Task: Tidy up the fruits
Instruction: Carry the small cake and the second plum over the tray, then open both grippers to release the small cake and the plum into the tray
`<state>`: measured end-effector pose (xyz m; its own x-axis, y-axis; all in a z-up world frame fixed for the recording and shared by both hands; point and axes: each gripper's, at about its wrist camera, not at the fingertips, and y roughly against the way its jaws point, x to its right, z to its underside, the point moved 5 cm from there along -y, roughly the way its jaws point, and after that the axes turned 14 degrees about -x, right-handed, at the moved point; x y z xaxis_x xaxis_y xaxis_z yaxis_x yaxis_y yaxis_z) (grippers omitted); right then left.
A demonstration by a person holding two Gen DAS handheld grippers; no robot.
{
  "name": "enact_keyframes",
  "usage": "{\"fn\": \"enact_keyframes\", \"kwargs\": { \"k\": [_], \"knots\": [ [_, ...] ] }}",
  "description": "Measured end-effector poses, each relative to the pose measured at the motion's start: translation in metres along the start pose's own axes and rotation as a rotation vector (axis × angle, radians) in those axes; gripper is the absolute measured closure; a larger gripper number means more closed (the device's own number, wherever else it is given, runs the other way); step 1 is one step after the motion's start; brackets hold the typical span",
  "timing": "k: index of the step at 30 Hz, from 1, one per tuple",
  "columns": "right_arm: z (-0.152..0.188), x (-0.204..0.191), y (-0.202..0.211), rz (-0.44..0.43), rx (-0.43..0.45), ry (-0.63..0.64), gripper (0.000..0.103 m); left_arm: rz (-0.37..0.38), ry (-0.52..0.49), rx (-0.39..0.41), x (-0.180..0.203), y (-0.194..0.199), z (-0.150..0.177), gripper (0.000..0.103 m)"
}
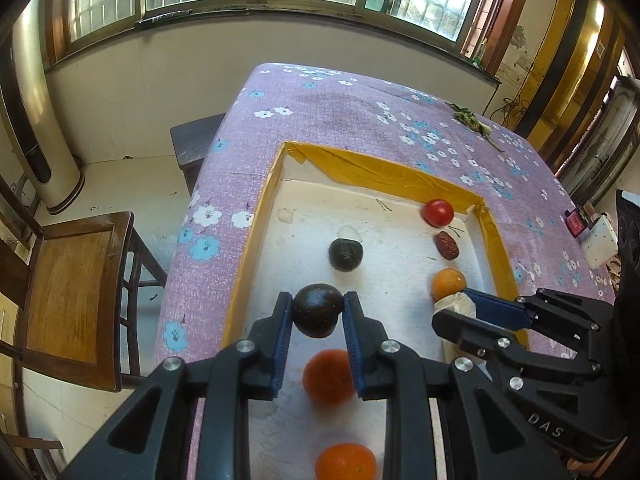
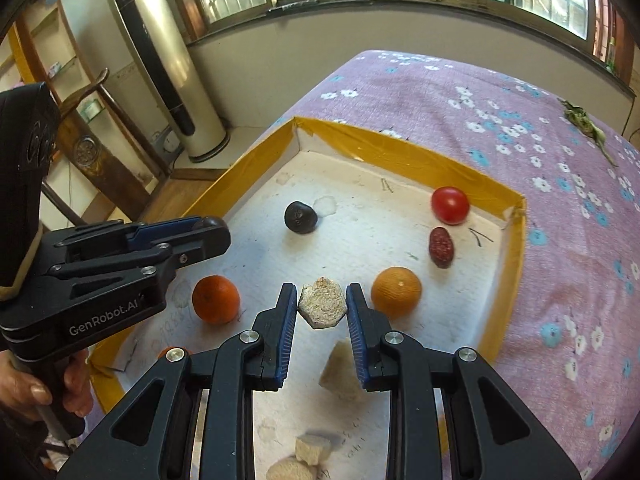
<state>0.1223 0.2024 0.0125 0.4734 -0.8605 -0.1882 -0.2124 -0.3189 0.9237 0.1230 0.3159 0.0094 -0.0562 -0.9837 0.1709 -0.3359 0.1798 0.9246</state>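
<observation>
Dark fruit point(image 1: 317, 316) pinched in our left gripper point(image 1: 316, 312) | beige hexagonal piece point(image 2: 322, 307) pinched in right gripper point(image 2: 322, 308) | we sort over tray point(image 1: 400, 176), likely by kind.

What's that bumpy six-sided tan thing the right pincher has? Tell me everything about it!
The tan hexagon piece looks rough and crumbly, like a dry biscuit or pressed cake, pale beige with a lighter rim. Its flat six-sided face is towards the camera. The right gripper is shut on it, one blue ribbed pad against each side, holding it above the white floor of the yellow-edged tray. Similar tan chunks lie below it. What it really is, I cannot tell.
</observation>
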Motion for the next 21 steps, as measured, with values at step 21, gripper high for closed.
{"fn": "enact_keyframes", "kwargs": {
  "k": [21],
  "knots": [
    [-0.005,0.012,-0.035,0.055,-0.126,0.017,0.078,-0.083,-0.048,-0.077,-0.002,-0.028,-0.011,0.075]
  ]
}}
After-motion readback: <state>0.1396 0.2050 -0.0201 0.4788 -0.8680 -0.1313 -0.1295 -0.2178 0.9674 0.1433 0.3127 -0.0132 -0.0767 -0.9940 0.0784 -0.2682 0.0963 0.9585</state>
